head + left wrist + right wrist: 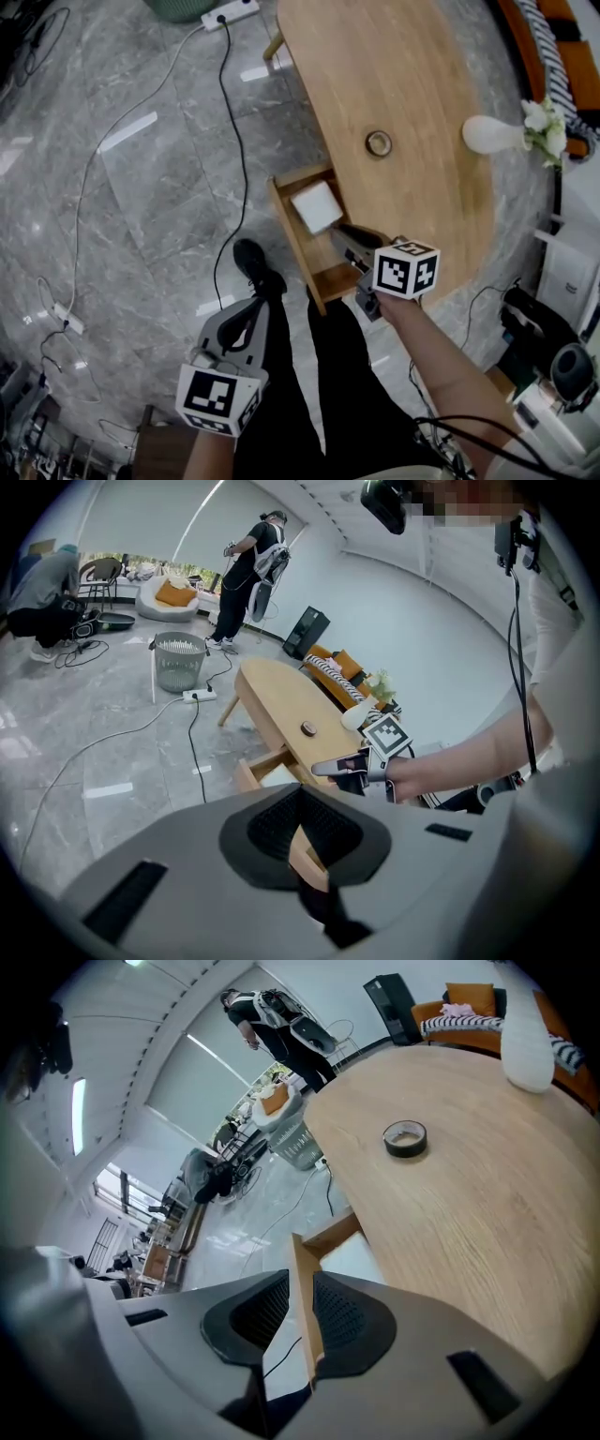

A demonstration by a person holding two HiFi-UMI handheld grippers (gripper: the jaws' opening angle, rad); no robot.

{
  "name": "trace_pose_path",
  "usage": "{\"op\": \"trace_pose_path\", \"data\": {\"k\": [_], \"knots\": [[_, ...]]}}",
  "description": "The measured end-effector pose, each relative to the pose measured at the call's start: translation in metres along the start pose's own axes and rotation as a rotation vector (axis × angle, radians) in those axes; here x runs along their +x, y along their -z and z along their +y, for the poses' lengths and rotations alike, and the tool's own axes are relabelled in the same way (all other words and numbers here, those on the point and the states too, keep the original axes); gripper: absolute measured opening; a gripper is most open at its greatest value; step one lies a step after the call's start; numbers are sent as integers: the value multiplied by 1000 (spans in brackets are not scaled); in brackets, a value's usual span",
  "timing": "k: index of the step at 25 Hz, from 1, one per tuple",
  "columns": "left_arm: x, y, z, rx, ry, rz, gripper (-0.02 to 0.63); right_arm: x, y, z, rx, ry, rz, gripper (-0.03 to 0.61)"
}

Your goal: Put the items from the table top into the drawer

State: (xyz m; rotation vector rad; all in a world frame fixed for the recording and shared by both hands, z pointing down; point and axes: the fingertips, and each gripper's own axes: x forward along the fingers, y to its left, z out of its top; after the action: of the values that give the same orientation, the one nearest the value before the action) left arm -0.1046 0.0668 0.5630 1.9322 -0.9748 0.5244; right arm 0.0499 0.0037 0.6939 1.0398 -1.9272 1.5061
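The wooden drawer (pixel 292 239) stands pulled out from the left side of the oval table (pixel 412 75), and a white square item (pixel 316 206) lies inside it. A dark tape roll (pixel 379 143) rests on the table top, also visible in the right gripper view as the tape roll (pixel 405 1138). My right gripper (pixel 343 230) hovers over the drawer's near part, open; through its gap (pixel 300 1274) I see the drawer's front board, and nothing is held. My left gripper (pixel 259 305) hangs low over the floor beside my legs, shut and empty (pixel 300 794).
A white vase with flowers (pixel 487 134) lies at the table's right edge. Cables and a power strip (pixel 230 13) run across the marble floor. My shoe (pixel 255 262) is just left of the drawer. A mesh bin (pixel 178 661) and other people stand far off.
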Motion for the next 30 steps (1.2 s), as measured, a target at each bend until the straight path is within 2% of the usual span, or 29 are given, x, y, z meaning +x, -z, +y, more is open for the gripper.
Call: {"op": "trace_pose_path", "data": {"k": [9, 15, 18, 30], "knots": [[2, -4, -10, -10, -18, -13, 2, -31, -12, 10, -77, -12, -48, 51], [0, 0, -22, -10, -11, -29, 0, -62, -26, 20, -189, 12, -104, 46], [3, -1, -27, 2, -9, -37, 0, -70, -28, 26, -194, -7, -119, 46], [13, -15, -41, -38, -7, -85, 1, -90, -22, 7, -167, -10, -104, 46]]}}
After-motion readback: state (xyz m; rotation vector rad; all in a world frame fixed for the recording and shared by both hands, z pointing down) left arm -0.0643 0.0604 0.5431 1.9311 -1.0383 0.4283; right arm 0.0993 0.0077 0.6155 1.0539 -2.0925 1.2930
